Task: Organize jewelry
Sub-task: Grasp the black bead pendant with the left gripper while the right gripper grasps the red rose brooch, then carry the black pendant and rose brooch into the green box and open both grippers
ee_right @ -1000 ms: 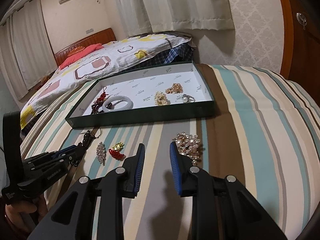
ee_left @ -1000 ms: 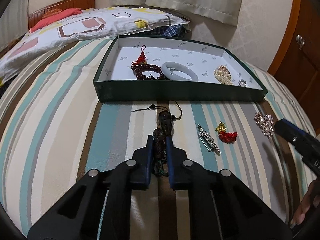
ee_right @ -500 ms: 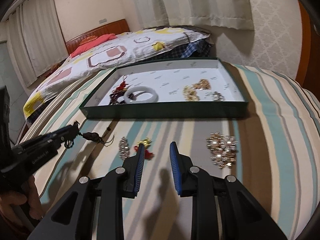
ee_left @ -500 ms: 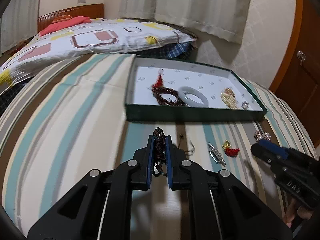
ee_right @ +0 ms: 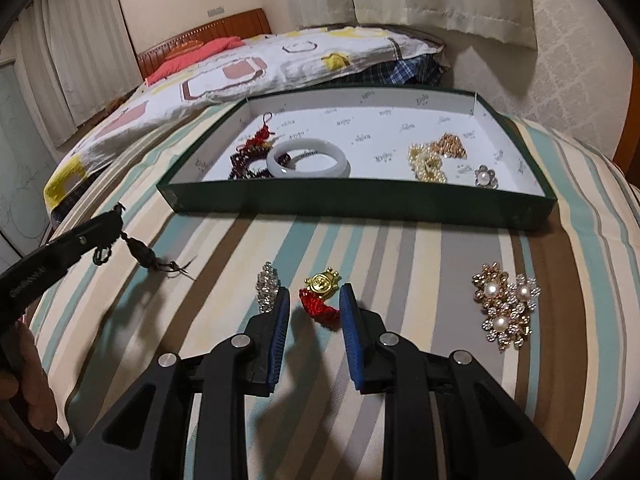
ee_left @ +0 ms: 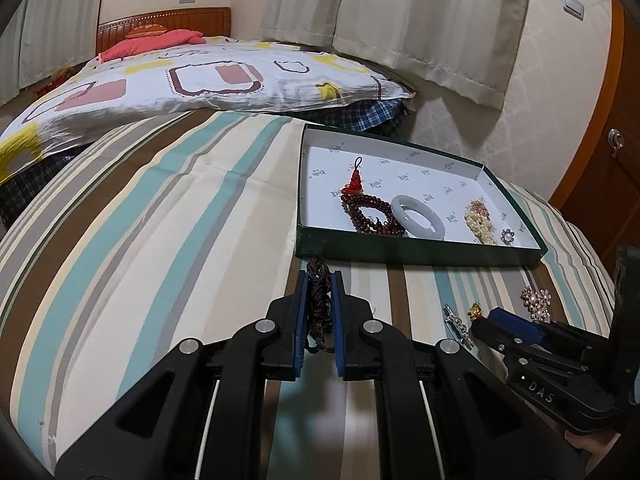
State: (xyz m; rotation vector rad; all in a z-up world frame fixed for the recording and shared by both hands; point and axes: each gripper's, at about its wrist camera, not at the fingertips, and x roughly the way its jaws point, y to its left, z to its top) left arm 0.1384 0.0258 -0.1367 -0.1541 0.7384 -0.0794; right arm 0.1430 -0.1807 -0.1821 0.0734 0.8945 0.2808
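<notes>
My left gripper (ee_left: 319,280) is shut on a dark cord pendant (ee_left: 319,300) and holds it above the striped bedspread, left of the green tray (ee_left: 420,254). The pendant's dark bead hangs from that gripper in the right wrist view (ee_right: 142,257). My right gripper (ee_right: 314,300) is open, its fingers on either side of a red and gold charm (ee_right: 320,294) on the bed. A silver brooch (ee_right: 267,286) lies just left of it. A gold and pearl brooch (ee_right: 504,306) lies to the right.
The green tray (ee_right: 360,204) holds a dark red bead bracelet (ee_left: 370,214), a pale jade bangle (ee_right: 308,158), pearl and gold pieces (ee_right: 430,160) and a pearl ring (ee_right: 485,177). A patterned quilt (ee_left: 180,80) lies behind. A wooden cabinet (ee_left: 612,160) stands at right.
My left gripper lifted the cord pendant off the bed and swung left. My right gripper moved forward and left until its fingers flank the red and gold charm.
</notes>
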